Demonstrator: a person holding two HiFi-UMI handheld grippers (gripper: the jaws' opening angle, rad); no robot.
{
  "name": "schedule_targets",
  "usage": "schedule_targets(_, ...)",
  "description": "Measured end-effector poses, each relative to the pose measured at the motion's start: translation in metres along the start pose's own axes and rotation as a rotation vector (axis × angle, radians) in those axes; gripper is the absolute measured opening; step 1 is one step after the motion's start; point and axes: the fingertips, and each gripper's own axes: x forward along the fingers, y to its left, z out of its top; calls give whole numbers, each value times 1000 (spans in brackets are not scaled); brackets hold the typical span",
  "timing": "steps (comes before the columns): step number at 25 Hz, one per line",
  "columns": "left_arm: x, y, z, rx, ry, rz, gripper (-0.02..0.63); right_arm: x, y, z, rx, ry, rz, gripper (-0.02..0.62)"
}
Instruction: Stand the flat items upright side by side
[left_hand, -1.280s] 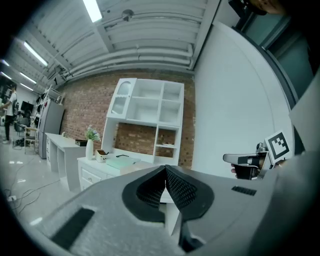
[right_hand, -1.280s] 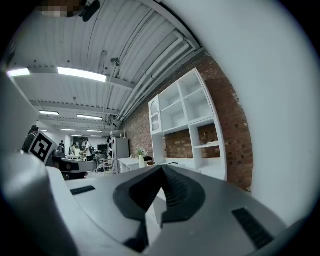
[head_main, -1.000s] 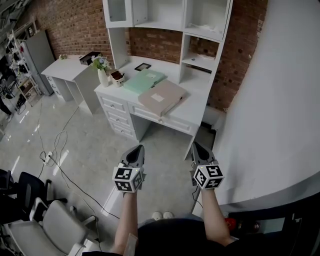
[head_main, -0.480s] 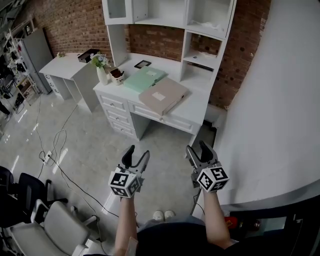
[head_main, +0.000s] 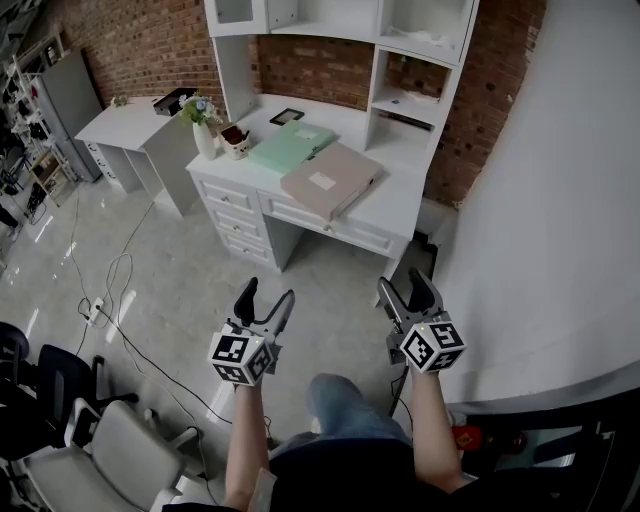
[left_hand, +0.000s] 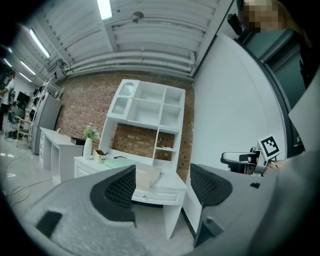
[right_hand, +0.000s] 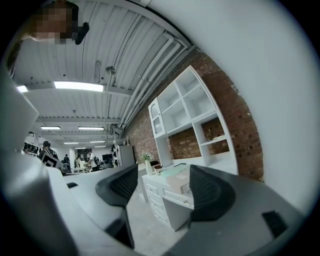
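Observation:
Two flat items lie on the white desk (head_main: 400, 208): a beige binder (head_main: 330, 180) with a white label, and a green folder (head_main: 290, 147) behind it to the left. Both grippers hang in the air over the floor, well short of the desk. My left gripper (head_main: 265, 297) and right gripper (head_main: 408, 290) are open; their jaws have just been opening, with nothing between them. In the left gripper view, the binder (left_hand: 148, 176) shows far off between the jaws. The right gripper view shows the binder (right_hand: 178, 183) and folder (right_hand: 172, 171) the same way.
On the desk's left end stand a vase with flowers (head_main: 205, 135) and a small box (head_main: 235, 143); a black tablet (head_main: 287, 116) lies at the back. A white hutch (head_main: 400, 60) rises above. A second desk (head_main: 130, 125), floor cables (head_main: 110, 300) and chairs (head_main: 60, 420) are left; a white wall (head_main: 560, 200) is right.
Both grippers went from shut to open. The left gripper drifted down and left in the head view. A knee has come into view below, and the desk sits slightly higher in frame.

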Motion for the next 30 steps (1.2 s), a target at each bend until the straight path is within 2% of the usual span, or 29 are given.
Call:
schedule_targets(8,23,22,-4,5,28,-1,311,39,-8,-9,0,28,-5,302)
schedule_targets(17,73,83,-13,-2,52,15,311,120,-38,-21,13,33,-32,302)
schedule_targets(23,149,152,-22,8,85,3,311,220,-69,-42,21,50,-67,302)
schedule_targets(30,278,223,-15,3,142,-65,311,338,-122,-43,23,93,-140,302)
